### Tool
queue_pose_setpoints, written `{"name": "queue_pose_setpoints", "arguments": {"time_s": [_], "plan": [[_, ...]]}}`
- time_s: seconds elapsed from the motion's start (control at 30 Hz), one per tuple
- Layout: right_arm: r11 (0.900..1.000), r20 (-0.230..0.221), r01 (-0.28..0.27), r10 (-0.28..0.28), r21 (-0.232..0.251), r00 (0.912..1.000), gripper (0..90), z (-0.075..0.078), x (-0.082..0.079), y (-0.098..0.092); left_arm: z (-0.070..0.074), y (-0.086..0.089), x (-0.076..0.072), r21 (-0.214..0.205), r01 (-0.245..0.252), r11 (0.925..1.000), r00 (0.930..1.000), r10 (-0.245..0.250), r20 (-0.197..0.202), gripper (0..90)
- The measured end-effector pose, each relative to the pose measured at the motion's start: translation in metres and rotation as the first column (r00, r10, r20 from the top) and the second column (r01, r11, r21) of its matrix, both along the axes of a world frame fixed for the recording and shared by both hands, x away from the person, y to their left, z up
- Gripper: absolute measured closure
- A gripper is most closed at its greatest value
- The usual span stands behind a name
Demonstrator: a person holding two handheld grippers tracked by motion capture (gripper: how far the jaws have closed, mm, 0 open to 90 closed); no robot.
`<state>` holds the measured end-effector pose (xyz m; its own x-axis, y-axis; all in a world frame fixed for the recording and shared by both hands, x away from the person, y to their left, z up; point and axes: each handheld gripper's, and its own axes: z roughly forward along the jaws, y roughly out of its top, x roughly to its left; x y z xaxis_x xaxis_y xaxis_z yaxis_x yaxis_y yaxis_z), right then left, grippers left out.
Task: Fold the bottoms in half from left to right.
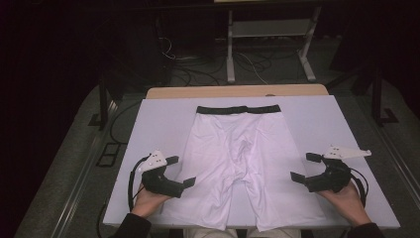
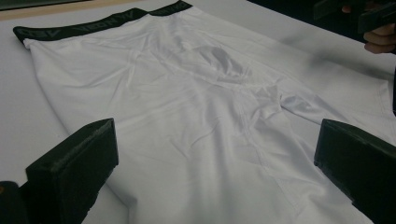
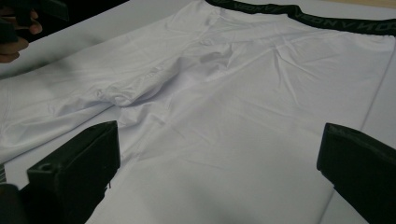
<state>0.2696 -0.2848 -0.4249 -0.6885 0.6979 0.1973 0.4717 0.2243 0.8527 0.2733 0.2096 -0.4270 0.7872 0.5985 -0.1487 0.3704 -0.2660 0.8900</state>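
Hovering wide open, gripping nothing – left gripper (image 1: 181,171) at shorts' (image 1: 240,163) left leg, right gripper (image 1: 306,167) off right hem. Lying flat mid-board (image 1: 317,119), waistband (image 1: 238,109) far side. Showing crotch creases close-up in gripper views – lettering on waistband too.

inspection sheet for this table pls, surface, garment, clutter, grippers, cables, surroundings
surface: white board lying on a wooden table, whose far edge shows beyond it
job's things: white shorts spread flat, black waistband at the far side, legs toward the person; light creases at the crotch
clutter: nothing seen
grippers: left gripper beside the shorts' left leg, jaws wide open, nothing between the pads; right gripper beside the right leg, jaws open and not holding anything
cables: a black cable loops from the left gripper; loose cables on the floor behind the table
surroundings: dark room, a white metal stand behind the table
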Motion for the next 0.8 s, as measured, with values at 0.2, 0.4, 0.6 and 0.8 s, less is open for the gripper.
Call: {"name": "queue_pose_setpoints", "arguments": {"time_s": [0.2, 0.4, 0.6, 0.8], "plan": [[1.0, 0.0, 0.003, -0.003, -0.001, 1.0, 0.0, 0.0005, -0.0006, -0.0008, 0.0, -0.0002, -0.0001, 0.001, 0.002, 1.0, 1.0, -0.002, 0.002, 0.0], [1.0, 0.006, 0.007, -0.007, -0.003, 1.0, 0.0, 0.0013, -0.001, -0.0008, 0.0001, 0.0, -0.0007, 0.0, -0.001, 1.0, 1.0, 0.001, 0.003, 0.0], [0.9998, 0.006, 0.009, -0.009, -0.015, 0.9999, 0.0, 0.0017, -0.0012, -0.0002, -0.0001, -0.0004, -0.001, 0.001, -0.001, 1.0, 1.0, 0.001, 0.005, 0.0], [0.9999, 0.004, 0.015, -0.015, -0.002, 0.9999, 0.0, 0.0034, -0.0016, -0.0007, -0.0003, -0.0007, -0.0026, 0.001, -0.005, 1.0, 1.0, 0.005, 0.006, 0.0]]}}
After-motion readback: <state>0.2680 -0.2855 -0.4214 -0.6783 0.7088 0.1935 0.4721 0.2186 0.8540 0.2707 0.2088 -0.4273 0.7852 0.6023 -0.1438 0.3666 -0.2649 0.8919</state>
